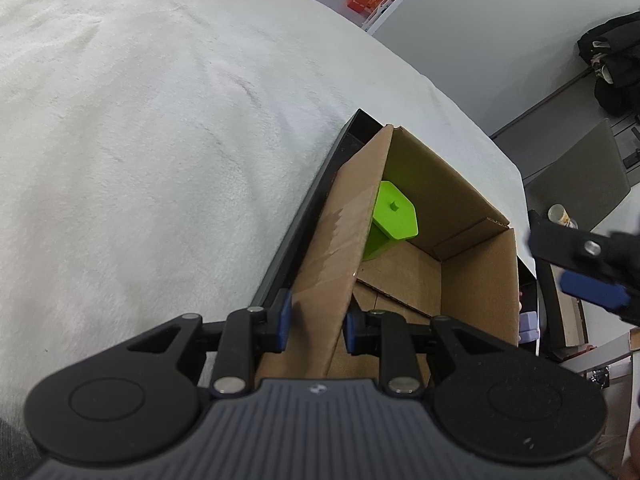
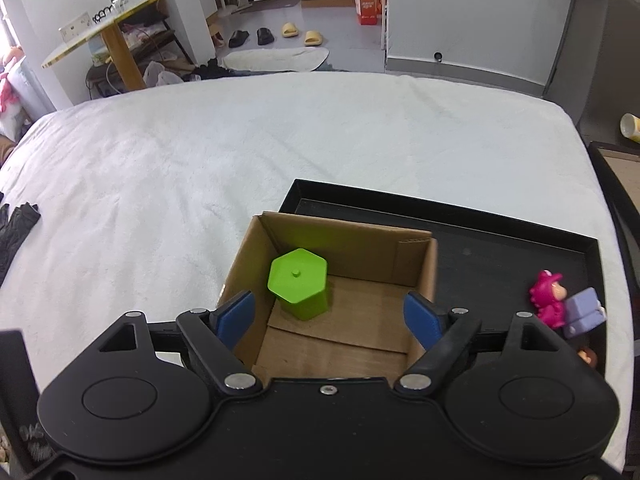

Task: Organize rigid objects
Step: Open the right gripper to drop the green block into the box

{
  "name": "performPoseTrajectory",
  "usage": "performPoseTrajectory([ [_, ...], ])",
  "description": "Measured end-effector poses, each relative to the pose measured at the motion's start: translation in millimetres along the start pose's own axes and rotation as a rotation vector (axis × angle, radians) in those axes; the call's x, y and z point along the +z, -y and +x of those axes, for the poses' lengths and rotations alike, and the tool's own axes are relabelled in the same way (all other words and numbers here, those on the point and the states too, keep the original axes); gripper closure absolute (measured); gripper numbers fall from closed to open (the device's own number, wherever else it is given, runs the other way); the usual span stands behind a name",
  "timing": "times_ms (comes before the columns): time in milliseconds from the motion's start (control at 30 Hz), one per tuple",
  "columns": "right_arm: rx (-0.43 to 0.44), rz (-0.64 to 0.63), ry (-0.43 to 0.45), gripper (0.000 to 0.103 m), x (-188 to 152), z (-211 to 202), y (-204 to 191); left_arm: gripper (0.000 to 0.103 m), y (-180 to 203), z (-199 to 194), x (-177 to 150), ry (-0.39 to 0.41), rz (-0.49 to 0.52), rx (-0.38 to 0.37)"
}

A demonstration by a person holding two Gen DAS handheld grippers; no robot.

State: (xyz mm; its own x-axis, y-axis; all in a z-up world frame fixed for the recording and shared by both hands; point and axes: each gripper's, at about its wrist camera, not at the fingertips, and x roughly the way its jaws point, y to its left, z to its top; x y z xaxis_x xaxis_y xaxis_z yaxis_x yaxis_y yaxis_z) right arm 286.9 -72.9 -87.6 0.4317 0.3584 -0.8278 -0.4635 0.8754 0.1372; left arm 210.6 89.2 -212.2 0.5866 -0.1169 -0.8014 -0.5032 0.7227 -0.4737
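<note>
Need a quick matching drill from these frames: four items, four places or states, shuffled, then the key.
Items:
1. green hexagonal container
2. pink toy figure
3. left hand-held gripper
4. right hand-held gripper

Places or states:
A. open above the box
B. inside the cardboard box
C. straddles the box's wall
D. on the black tray, outside the box

Pairs: 1-B, 2-D, 3-C, 4-A

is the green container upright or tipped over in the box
Upright: the green container stands on the cardboard box floor, its hexagonal lid facing up.
</note>
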Motion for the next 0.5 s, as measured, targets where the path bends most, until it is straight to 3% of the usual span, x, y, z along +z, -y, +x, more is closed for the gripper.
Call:
performPoseTrajectory([
  [500,-0.022,0.036,0.056,0.007,-24,-41,47,0.079,11,-1,-3,0.014,0.035,0.055],
])
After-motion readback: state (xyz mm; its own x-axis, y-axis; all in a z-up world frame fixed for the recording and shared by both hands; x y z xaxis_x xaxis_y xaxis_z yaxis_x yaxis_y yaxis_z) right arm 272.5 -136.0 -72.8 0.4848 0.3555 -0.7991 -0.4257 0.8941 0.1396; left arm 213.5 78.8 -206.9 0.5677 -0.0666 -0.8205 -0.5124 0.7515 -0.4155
